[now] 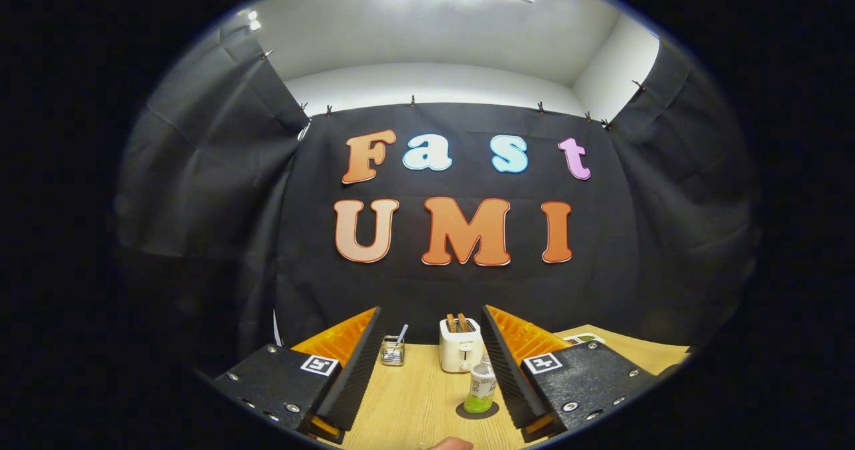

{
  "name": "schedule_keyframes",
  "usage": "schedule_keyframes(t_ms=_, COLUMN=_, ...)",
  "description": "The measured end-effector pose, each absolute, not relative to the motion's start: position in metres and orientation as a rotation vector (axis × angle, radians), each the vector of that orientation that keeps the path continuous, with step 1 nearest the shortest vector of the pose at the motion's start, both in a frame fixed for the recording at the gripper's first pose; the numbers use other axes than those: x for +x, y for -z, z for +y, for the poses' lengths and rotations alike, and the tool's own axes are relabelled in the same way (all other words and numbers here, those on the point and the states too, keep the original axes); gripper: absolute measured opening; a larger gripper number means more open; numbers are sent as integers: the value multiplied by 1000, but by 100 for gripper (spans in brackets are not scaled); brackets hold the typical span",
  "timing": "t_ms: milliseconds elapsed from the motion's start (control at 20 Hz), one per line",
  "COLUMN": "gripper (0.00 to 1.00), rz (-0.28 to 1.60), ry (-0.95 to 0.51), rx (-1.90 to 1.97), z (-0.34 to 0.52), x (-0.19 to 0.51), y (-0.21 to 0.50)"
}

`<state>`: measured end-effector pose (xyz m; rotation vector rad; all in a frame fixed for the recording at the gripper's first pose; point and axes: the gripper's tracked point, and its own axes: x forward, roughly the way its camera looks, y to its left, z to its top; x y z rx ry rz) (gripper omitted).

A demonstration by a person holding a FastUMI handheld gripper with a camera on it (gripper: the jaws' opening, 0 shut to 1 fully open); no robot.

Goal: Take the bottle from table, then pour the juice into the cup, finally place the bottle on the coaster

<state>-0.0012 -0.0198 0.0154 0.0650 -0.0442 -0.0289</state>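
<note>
Gripper (427, 370) gapes empty, bottle (481, 386) on coaster (477, 410) between its fingers.

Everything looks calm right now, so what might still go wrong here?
The bottle stands on a dark coaster right beside one finger of the open gripper; a sideways nudge might tip it. The toaster sits close behind it, so the bottle could knock against it. Whether the bottle is capped is unclear, so a tip might spill.

Cloth-walled booth; toaster (460, 353) on table (414, 403)
</note>
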Motion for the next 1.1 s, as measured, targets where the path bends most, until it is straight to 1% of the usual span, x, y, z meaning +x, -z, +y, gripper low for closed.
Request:
schedule_keyframes(t_ms=200, gripper=85, rz=-44, ry=-15, rx=115, z=-12, x=-2, y=-13)
schedule_keyframes(t_ms=550, gripper=85, rz=-15, ry=-35, rx=121, z=-5, x=-1, y=-5)
schedule_keyframes(t_ms=950, gripper=86, rz=21, ry=-40, rx=102, z=-5, x=5, y=10)
schedule_keyframes(t_ms=1100, gripper=86, rz=43, ry=-8, rx=88, z=-17, x=7, y=17)
